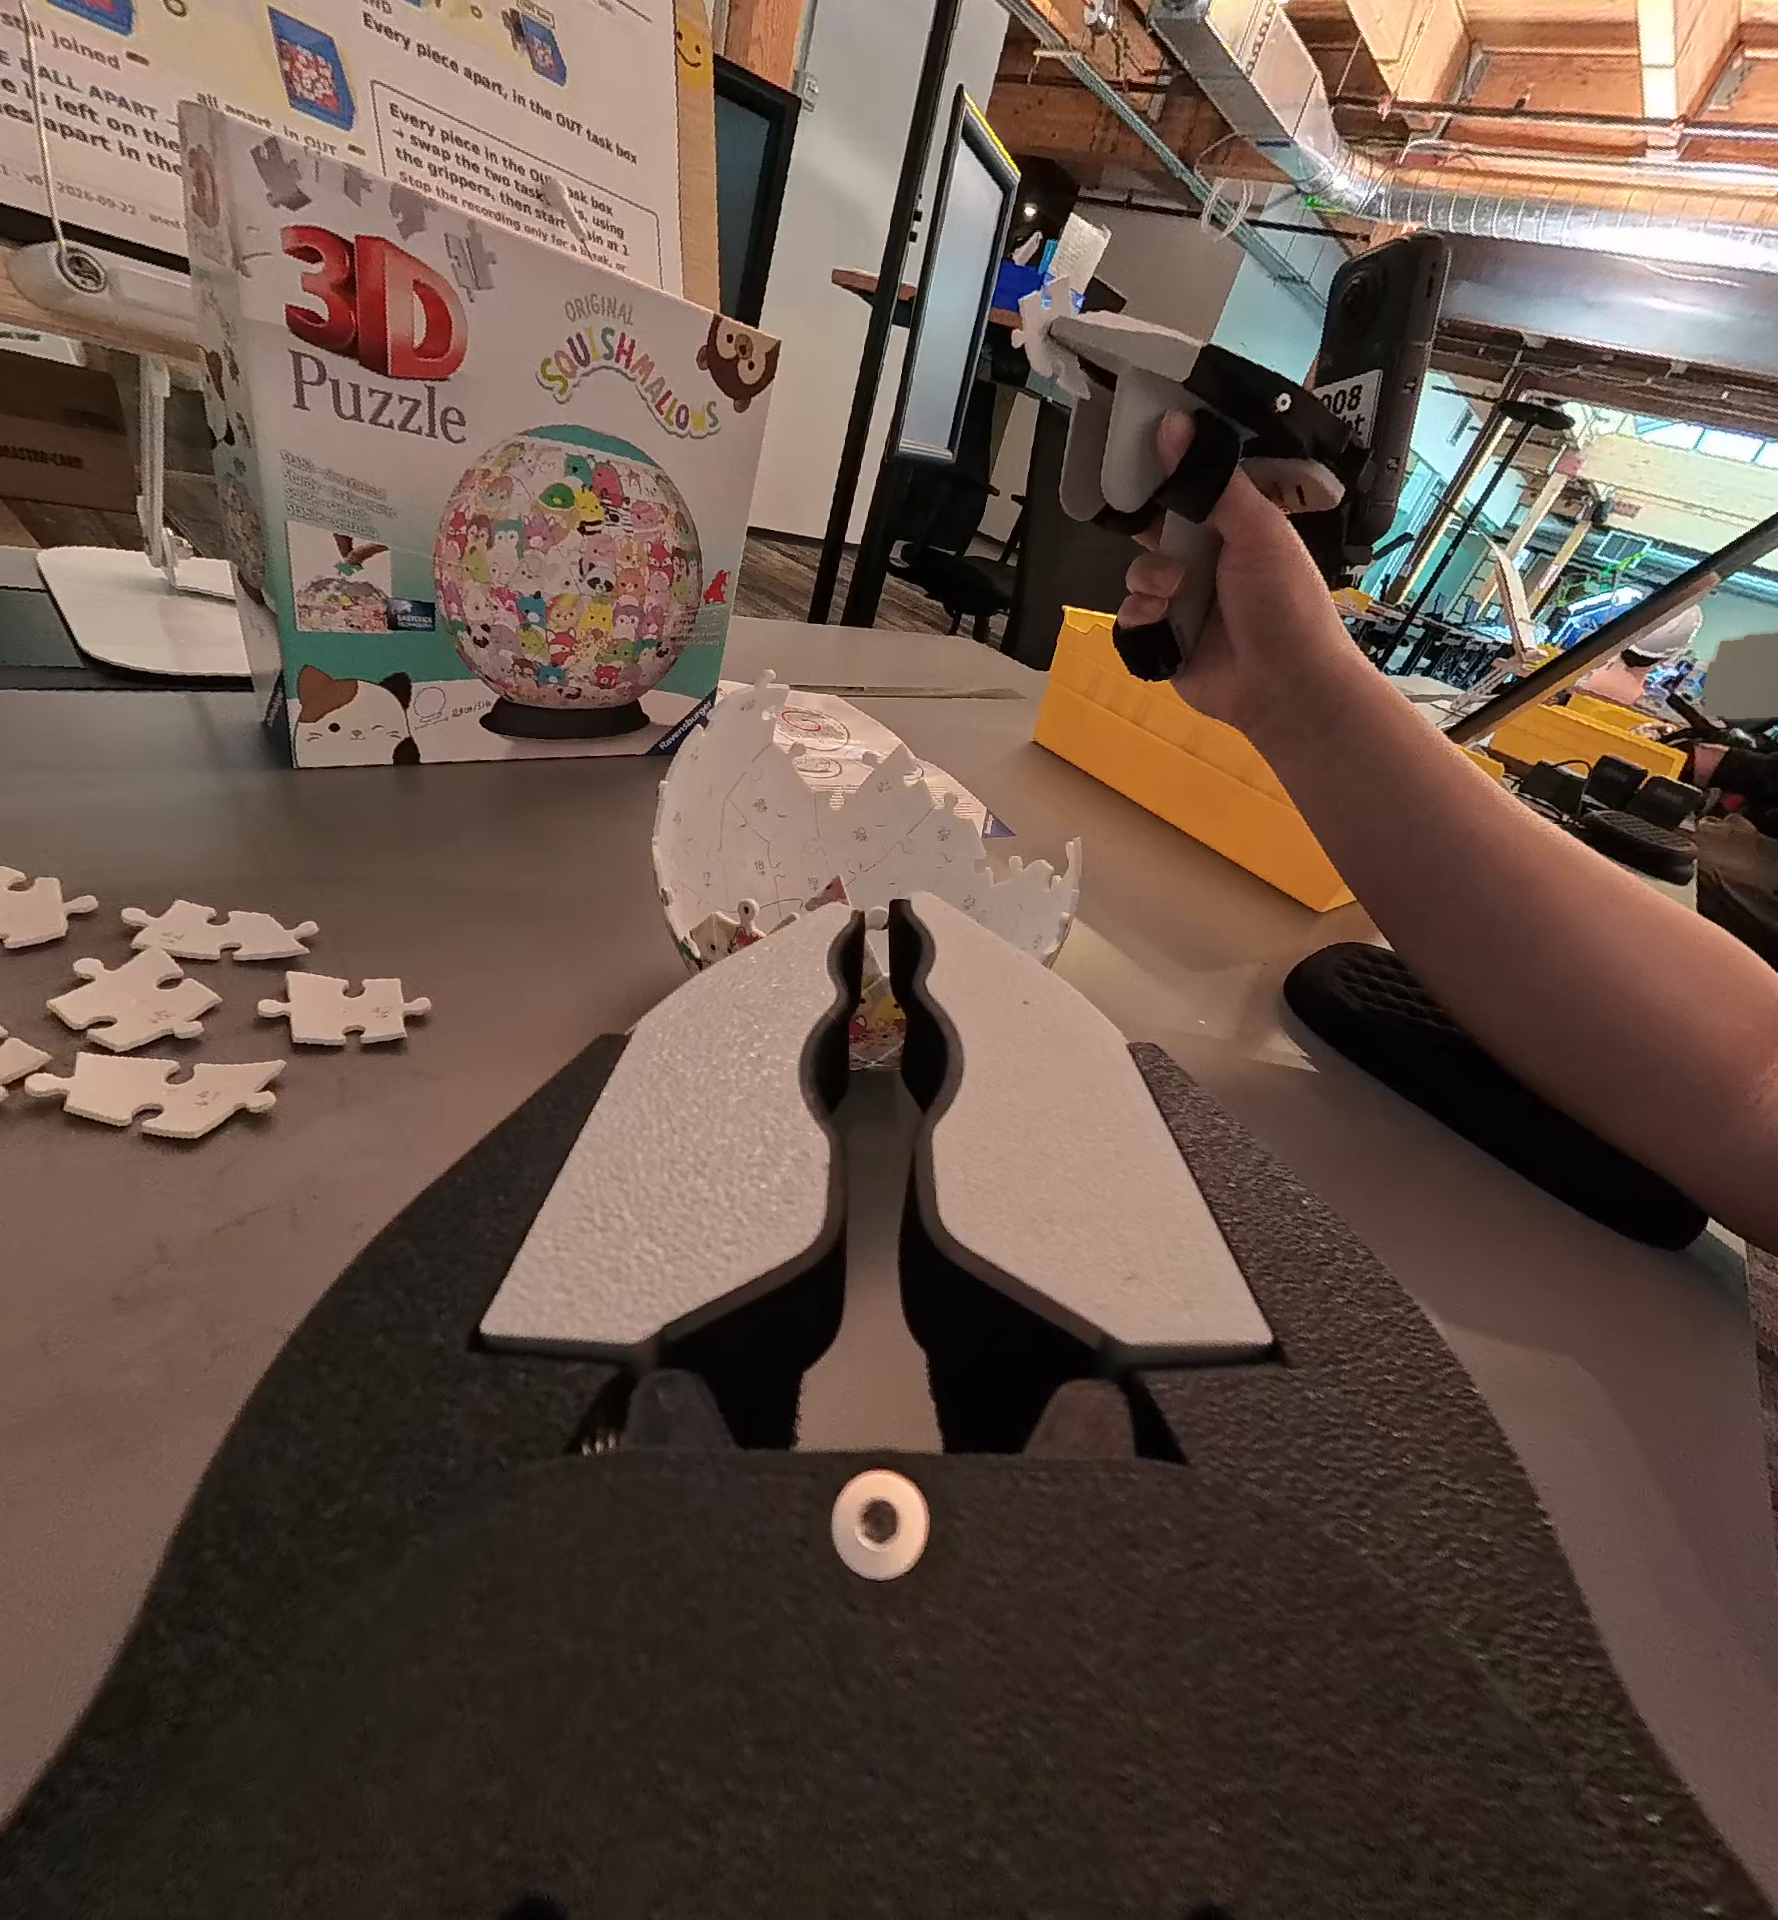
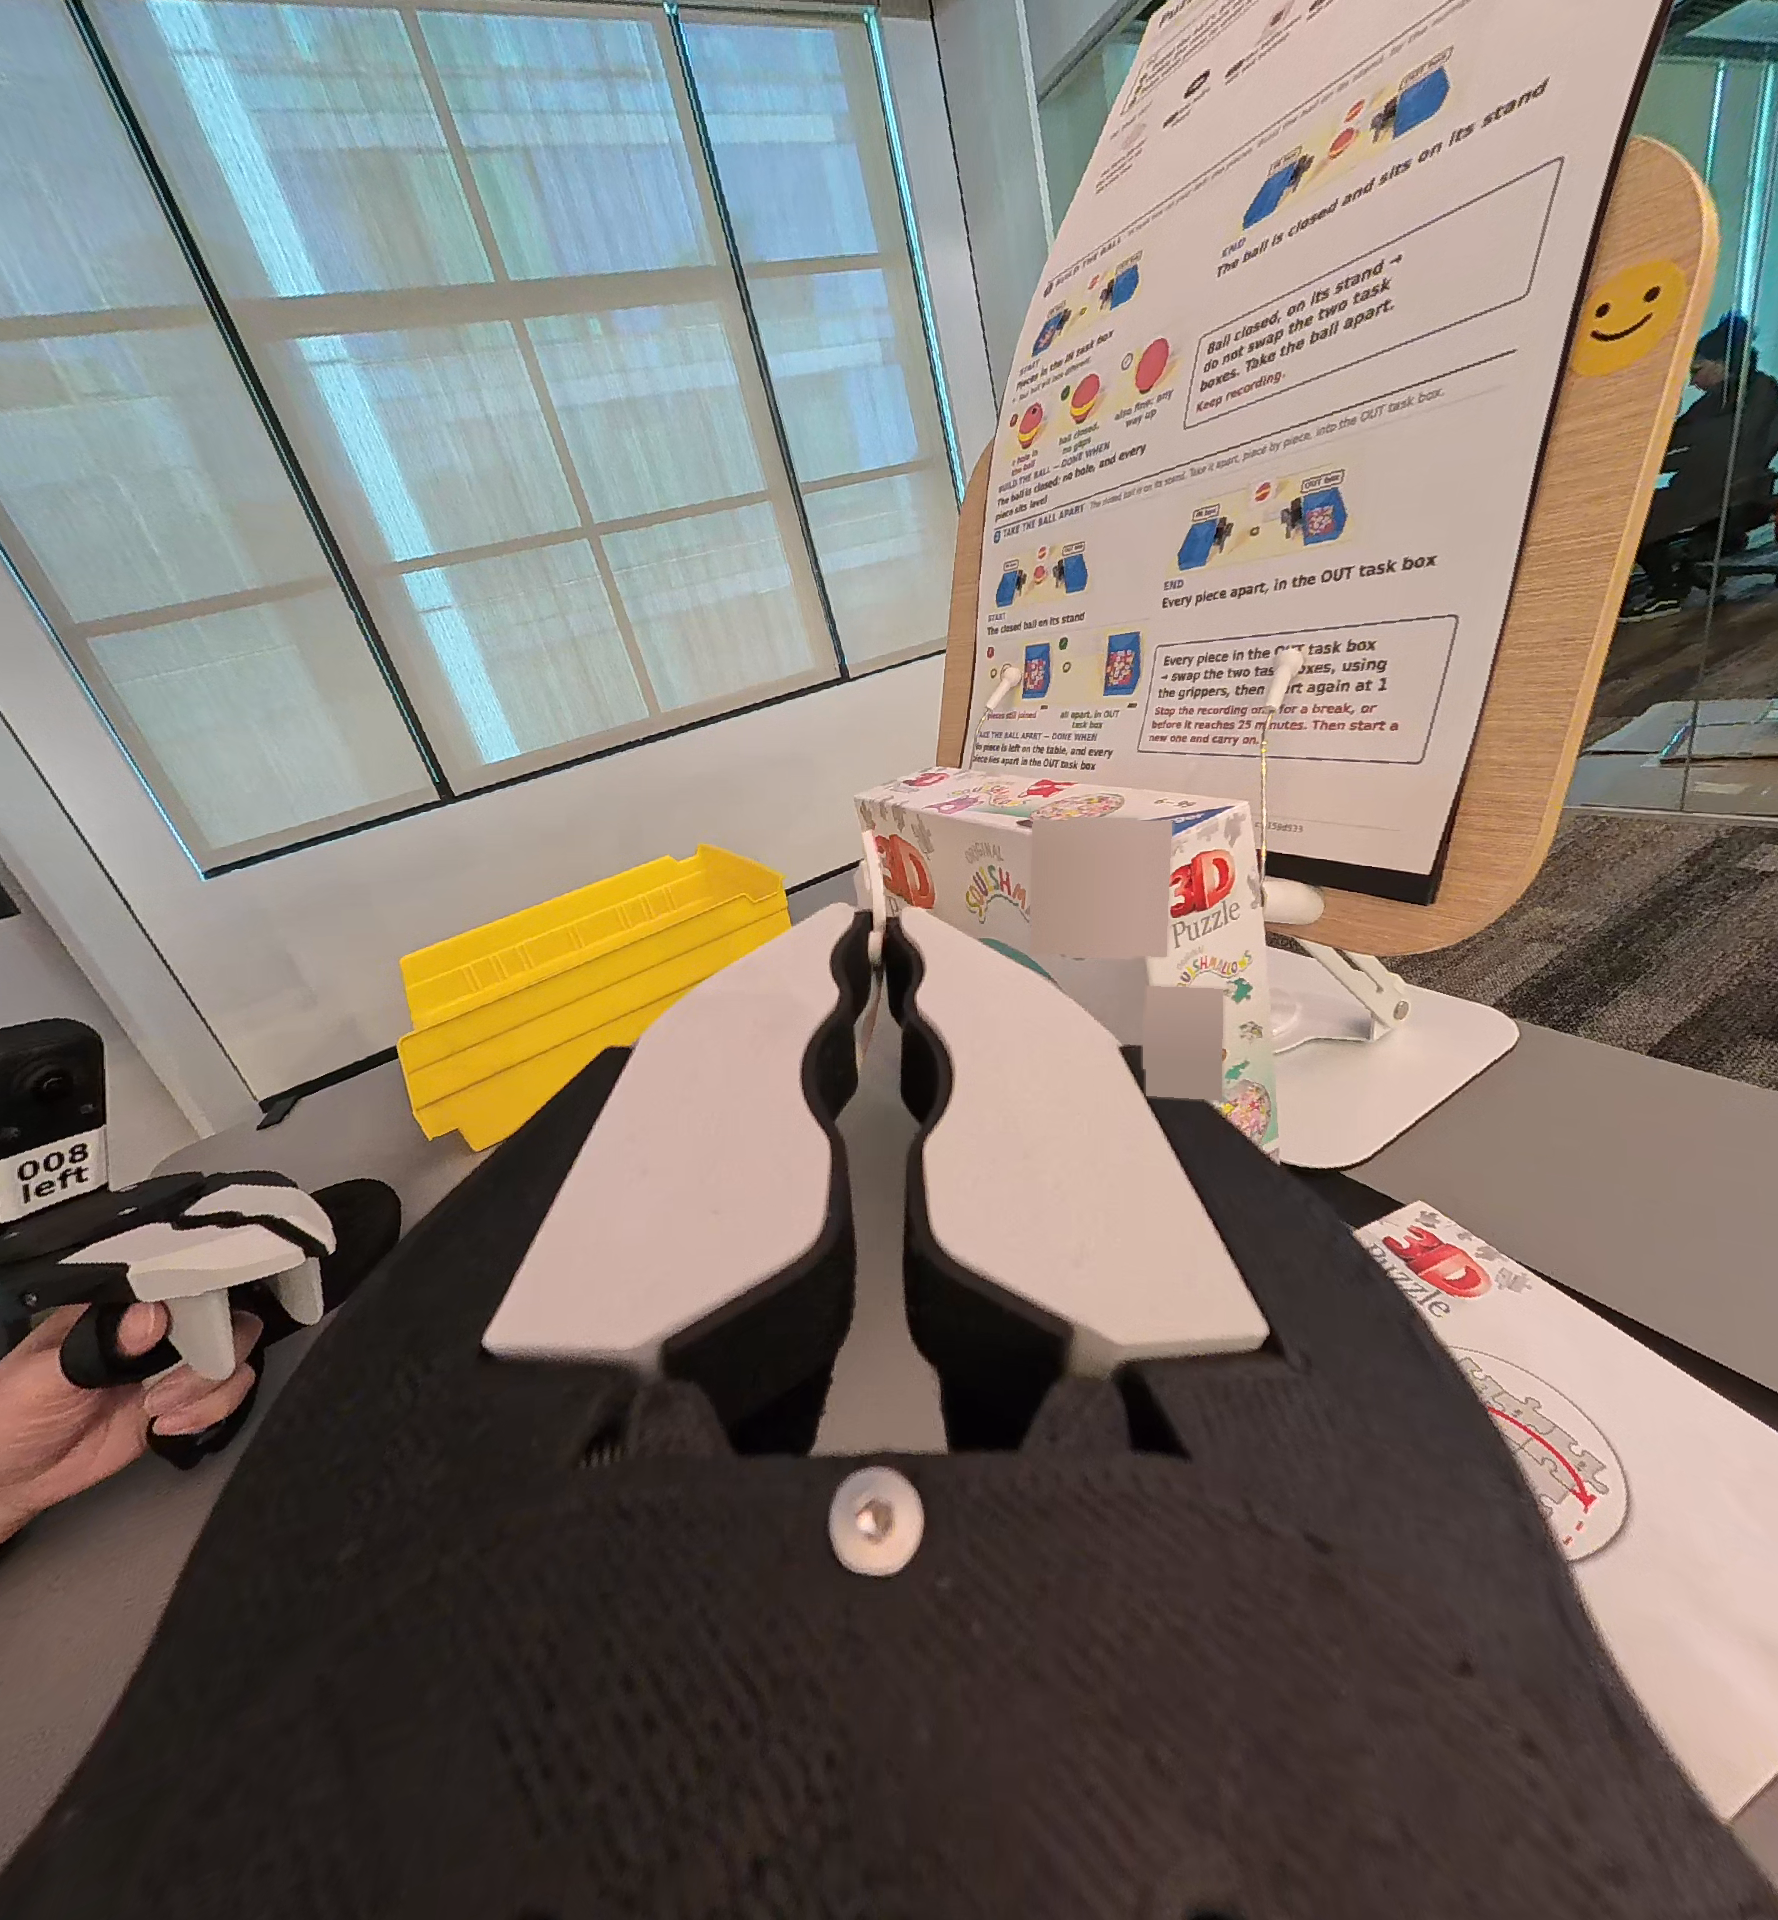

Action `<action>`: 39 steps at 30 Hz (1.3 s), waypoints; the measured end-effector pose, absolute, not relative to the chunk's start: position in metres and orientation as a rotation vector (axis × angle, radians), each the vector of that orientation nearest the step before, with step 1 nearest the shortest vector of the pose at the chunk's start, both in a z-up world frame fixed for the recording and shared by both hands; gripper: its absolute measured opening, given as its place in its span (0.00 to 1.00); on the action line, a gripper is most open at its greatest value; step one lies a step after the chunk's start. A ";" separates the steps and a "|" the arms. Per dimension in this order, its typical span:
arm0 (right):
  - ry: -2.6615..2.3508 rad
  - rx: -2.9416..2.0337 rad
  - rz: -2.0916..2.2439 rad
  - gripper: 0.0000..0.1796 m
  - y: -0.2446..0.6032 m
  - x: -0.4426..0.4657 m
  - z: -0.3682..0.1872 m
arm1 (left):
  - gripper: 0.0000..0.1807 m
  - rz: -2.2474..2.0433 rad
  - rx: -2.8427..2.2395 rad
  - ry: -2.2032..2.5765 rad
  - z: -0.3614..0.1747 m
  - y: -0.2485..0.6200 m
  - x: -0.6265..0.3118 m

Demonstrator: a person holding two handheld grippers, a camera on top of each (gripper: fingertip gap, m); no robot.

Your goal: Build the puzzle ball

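Note:
The partly built puzzle ball is an open white shell with a jagged rim, standing on the grey table. My left gripper is shut on the shell's near wall, and colourful print shows between its fingers. It also shows in the right wrist view, low at the left. My right gripper is shut on a white puzzle piece, seen edge-on. In the left wrist view the right gripper is raised high above and to the right of the ball, holding the piece. Several loose white pieces lie at the left.
The puzzle box stands behind the ball, and also shows in the right wrist view. A yellow bin is at the back right and a black wrist rest at the right. An instruction board stands behind. A leaflet lies on the table. The left gripper's tips are roughly 30 centimeters from the right gripper's.

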State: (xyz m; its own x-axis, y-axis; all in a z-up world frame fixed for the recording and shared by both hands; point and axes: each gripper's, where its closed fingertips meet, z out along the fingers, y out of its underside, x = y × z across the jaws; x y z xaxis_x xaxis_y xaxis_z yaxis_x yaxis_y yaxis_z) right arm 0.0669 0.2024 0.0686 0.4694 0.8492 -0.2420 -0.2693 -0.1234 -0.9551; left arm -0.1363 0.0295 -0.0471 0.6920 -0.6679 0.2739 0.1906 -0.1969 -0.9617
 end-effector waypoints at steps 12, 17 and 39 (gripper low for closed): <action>-0.593 -1.424 1.067 0.02 0.204 0.060 0.058 | 0.02 -0.817 -1.597 0.404 -0.049 0.029 -0.135; -0.607 -1.442 1.072 0.02 0.204 0.058 0.054 | 0.02 -0.824 -1.605 0.408 -0.050 0.029 -0.134; -1.317 -1.862 1.264 0.02 0.106 -0.034 -0.008 | 0.07 -0.846 -1.585 0.349 -0.034 0.038 -0.148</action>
